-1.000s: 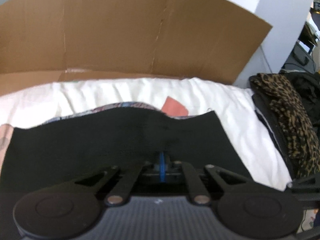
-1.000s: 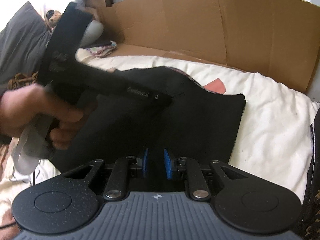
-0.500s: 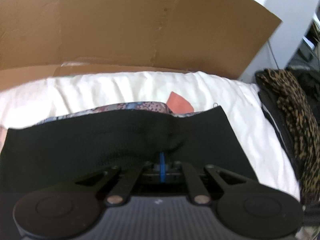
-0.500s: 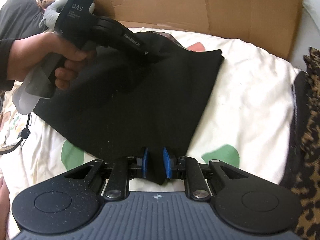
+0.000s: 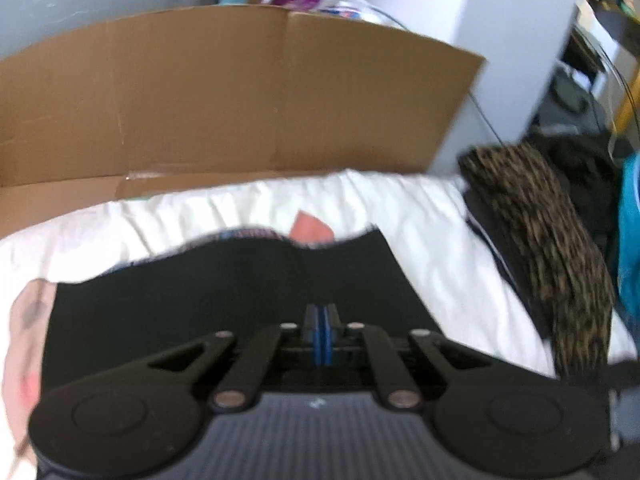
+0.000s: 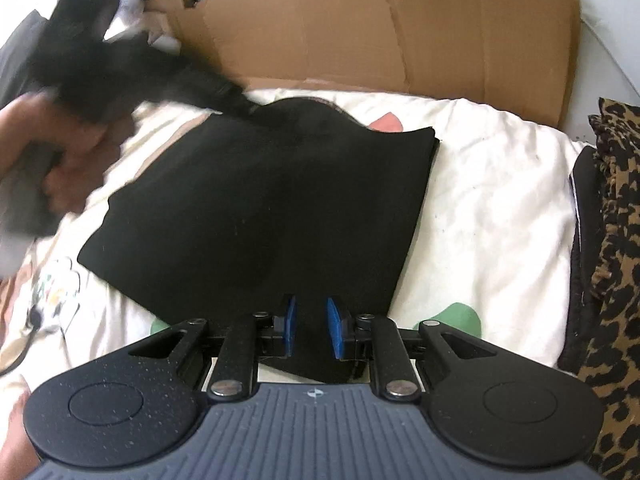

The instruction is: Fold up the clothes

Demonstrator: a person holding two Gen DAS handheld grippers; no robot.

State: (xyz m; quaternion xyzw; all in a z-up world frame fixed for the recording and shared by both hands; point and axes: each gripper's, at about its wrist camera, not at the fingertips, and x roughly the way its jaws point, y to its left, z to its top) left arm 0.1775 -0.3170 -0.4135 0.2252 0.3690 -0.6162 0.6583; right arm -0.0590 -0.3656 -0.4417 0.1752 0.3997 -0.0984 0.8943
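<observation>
A black garment (image 6: 272, 200) lies folded flat on the white bed sheet (image 6: 492, 184). My right gripper (image 6: 311, 312) is at its near corner. Black cloth fills the gap between the blue pads (image 6: 290, 322), and the jaws are opening. My left gripper (image 5: 321, 316) hovers above the garment (image 5: 224, 288), behind its far edge, with its blue pads together and nothing between them. In the right wrist view the left gripper (image 6: 224, 96) is a blurred black shape held by a hand (image 6: 60, 148) over the garment's far left part.
A brown cardboard sheet (image 6: 400, 32) stands along the far side of the bed. A pile with a leopard-print garment (image 6: 616, 240) lies on the right edge. A patterned cloth and a pink patch (image 5: 312, 228) show from under the black garment's far edge.
The left gripper has let go of the bunched far edge and lifted up, now blurred. The black garment has settled flat. The right gripper stays on the near corner.
</observation>
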